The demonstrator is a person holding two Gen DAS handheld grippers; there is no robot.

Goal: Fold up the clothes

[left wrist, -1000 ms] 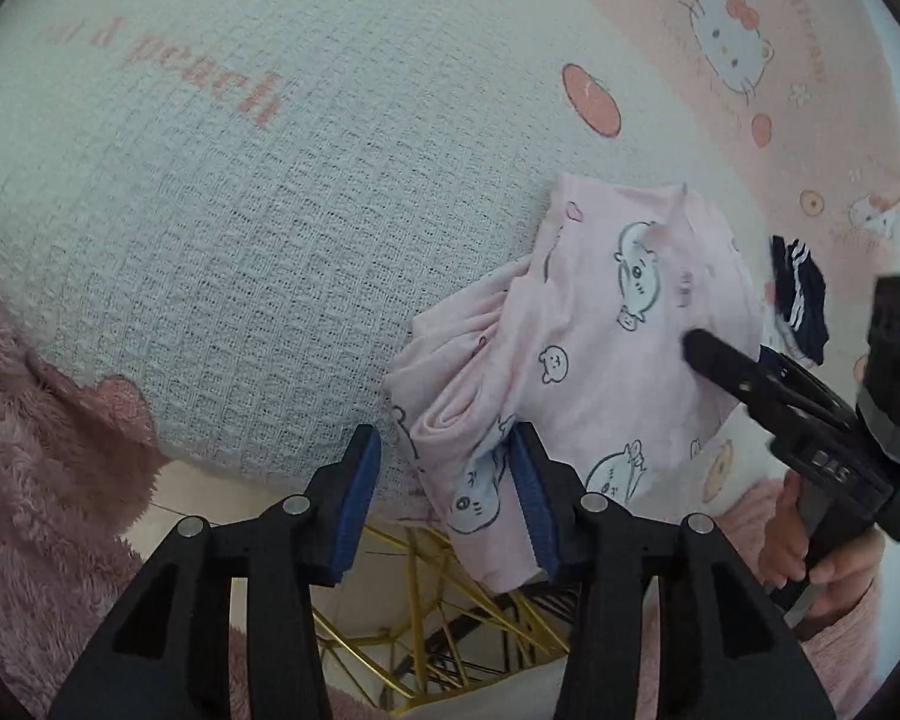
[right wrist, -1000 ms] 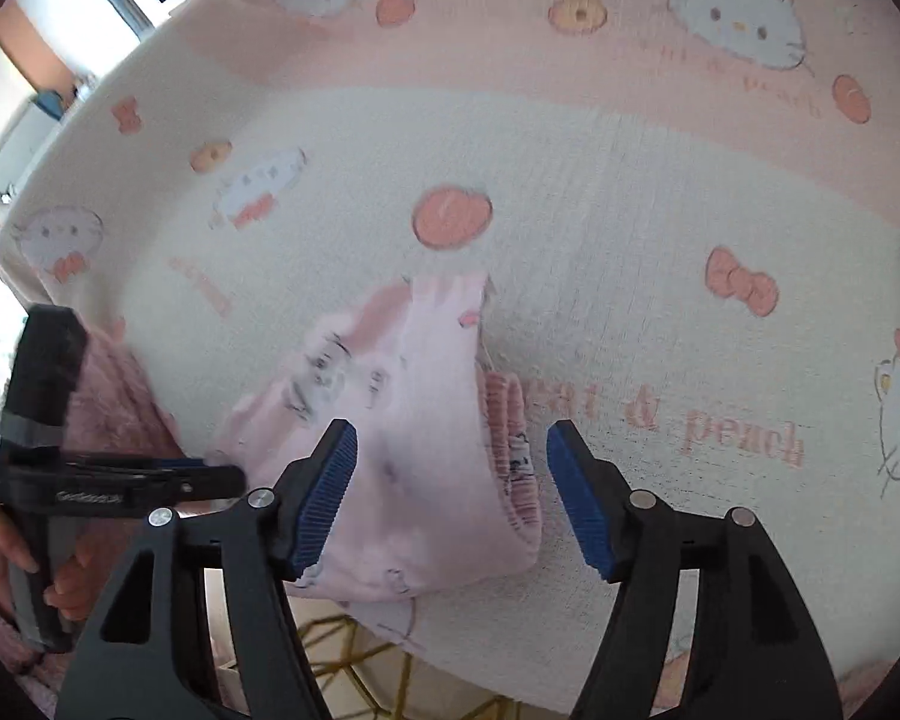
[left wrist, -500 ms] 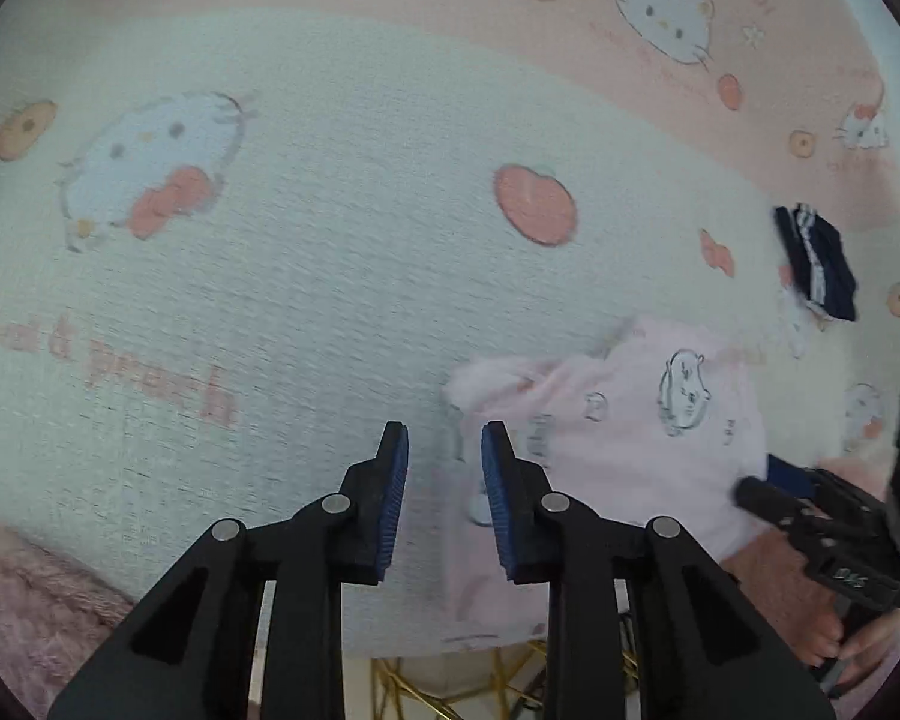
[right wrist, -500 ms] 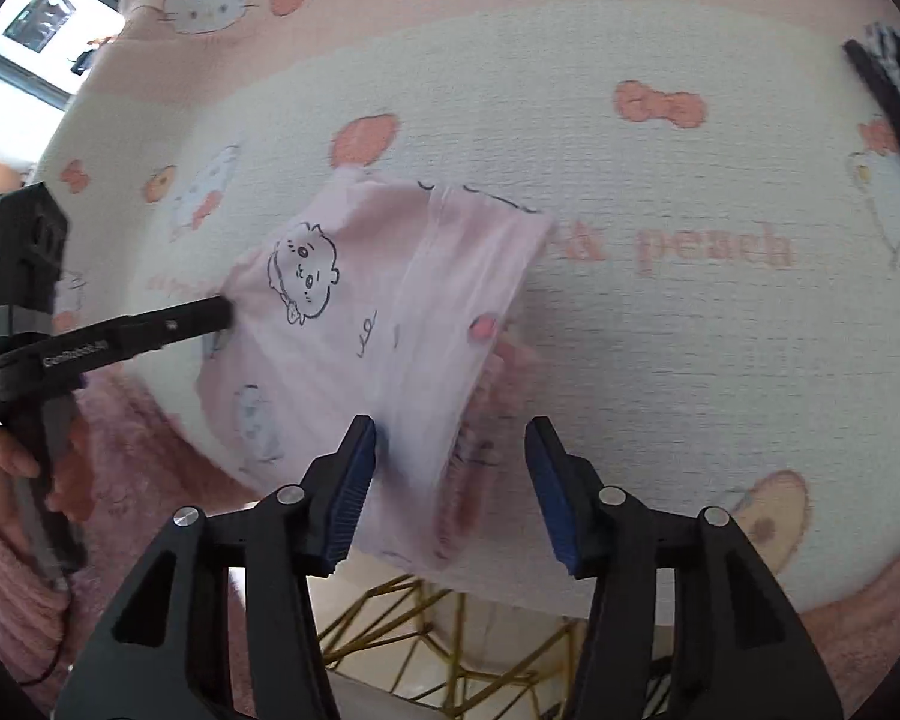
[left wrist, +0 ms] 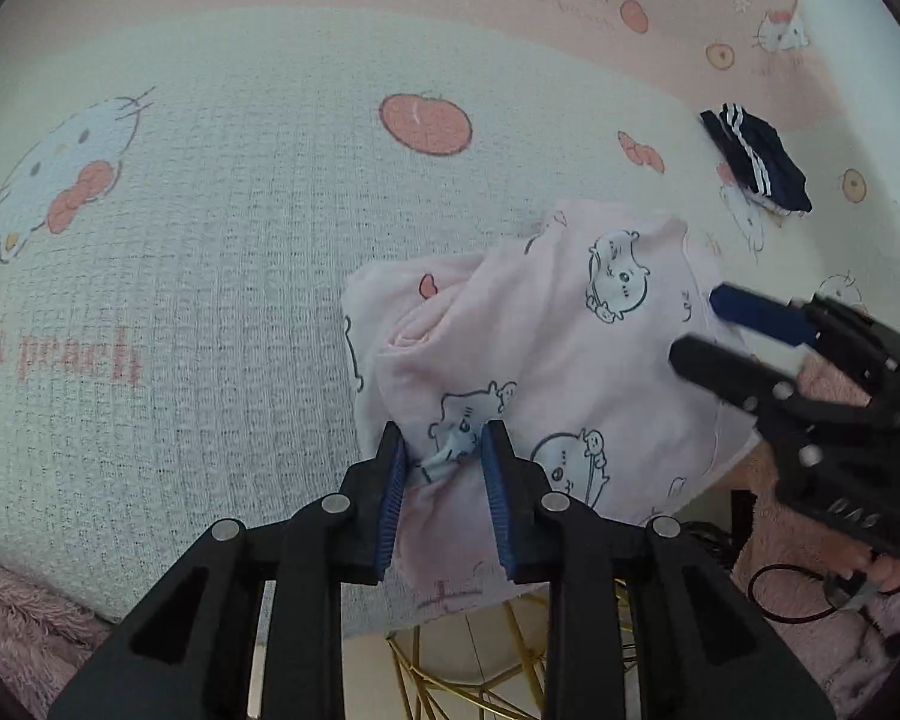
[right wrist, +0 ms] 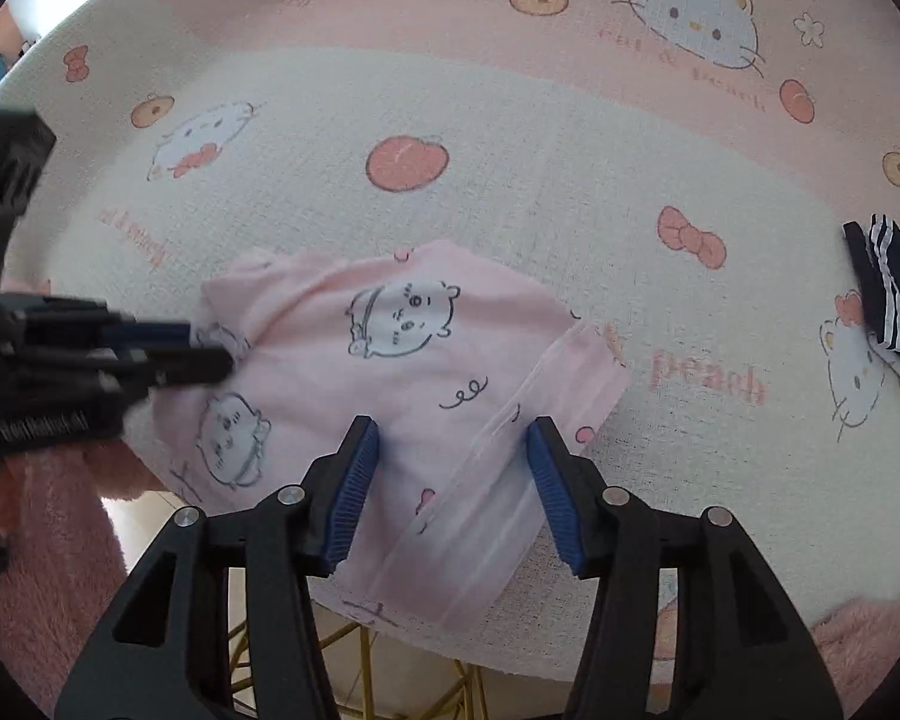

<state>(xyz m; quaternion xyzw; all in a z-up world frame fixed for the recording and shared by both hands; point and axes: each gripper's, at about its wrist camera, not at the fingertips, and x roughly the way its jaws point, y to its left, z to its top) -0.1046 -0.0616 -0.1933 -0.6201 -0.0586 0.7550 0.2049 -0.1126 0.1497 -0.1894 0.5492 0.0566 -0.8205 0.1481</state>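
Pink garment (left wrist: 546, 360): crumpled, lying at the near edge of the table, lower centre of both views; printed with cartoon animal faces and small red marks; its near hem hangs a little past the table edge.
Left tool (left wrist: 444, 462): jaws narrowed on a bunched fold of the pink garment, blue pads pressing the cloth from both sides; in the right wrist view it enters from the left edge and its tips meet the garment's left side.
Right tool (right wrist: 453, 456): jaws held fairly wide, straddling the garment's ribbed band (right wrist: 510, 480); pads do not visibly press the cloth, so no grip can be confirmed.
Table cover (left wrist: 210, 276): waffle-weave cloth, white centre, pink border, cat faces, bows and peaches.
Readable writing: "& peach" in pink on the cover, repeated; lettering on the tool bodies too blurred to read.
Dark garment (right wrist: 894, 306): navy with white stripes, cut off at the right edge, well apart from the pink one.
Hidden: person shows only as a fluffy pink sleeve (right wrist: 48, 546) and fingers behind the tools; gold wire frame (left wrist: 450, 678) below the table, mostly blocked.
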